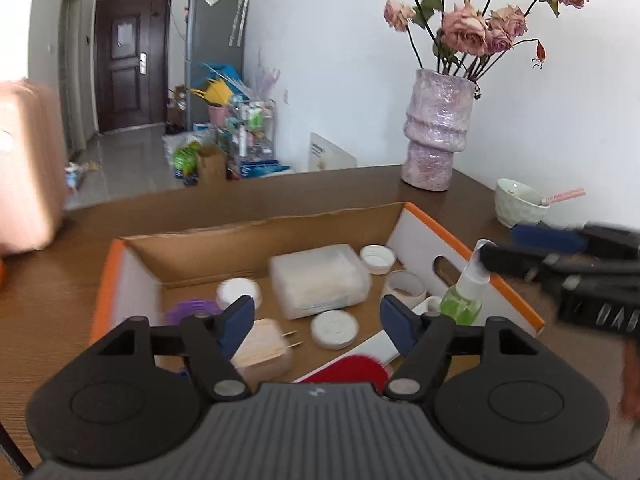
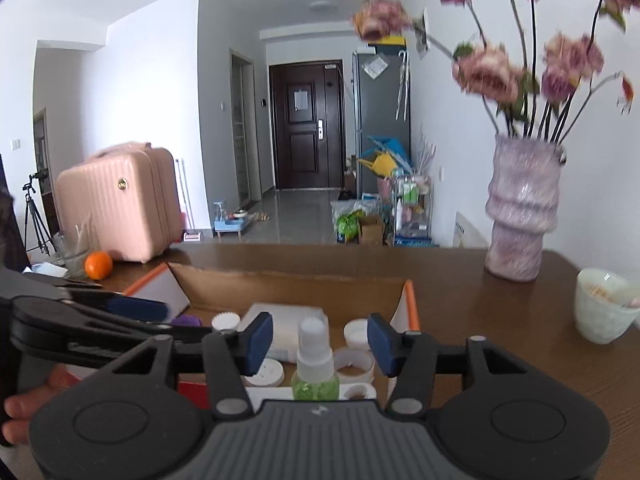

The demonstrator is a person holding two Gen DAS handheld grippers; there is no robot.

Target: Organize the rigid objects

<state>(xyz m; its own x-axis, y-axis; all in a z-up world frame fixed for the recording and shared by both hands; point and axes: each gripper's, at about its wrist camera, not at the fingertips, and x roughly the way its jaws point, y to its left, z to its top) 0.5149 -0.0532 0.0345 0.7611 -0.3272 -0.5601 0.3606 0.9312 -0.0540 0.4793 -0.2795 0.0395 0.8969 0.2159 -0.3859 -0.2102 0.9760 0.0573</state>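
An open cardboard box point(image 1: 436, 220) with an orange rim holds a clear plastic case point(image 1: 320, 280), white lids point(image 1: 334, 328), a tape roll point(image 1: 404, 286), a purple piece point(image 1: 192, 308) and a red one point(image 1: 352, 368). My left gripper point(image 1: 318, 322) hangs open over the box's near side; a blurred cream plug block point(image 1: 262, 348) lies by its left finger, not pinched. My right gripper point(image 2: 320, 342) is open too. A green spray bottle point(image 2: 314, 364) stands upright between its pads, and neither pad touches it. The bottle point(image 1: 466, 288) is at the box's right wall.
A pink vase point(image 1: 436, 132) of dried roses and a white bowl point(image 1: 520, 204) with a spoon stand at the back right of the brown table. A pink suitcase point(image 2: 120, 200), an orange point(image 2: 98, 265) and a glass of sticks point(image 2: 74, 252) are at the left. A hand point(image 2: 32, 400) holds the left gripper.
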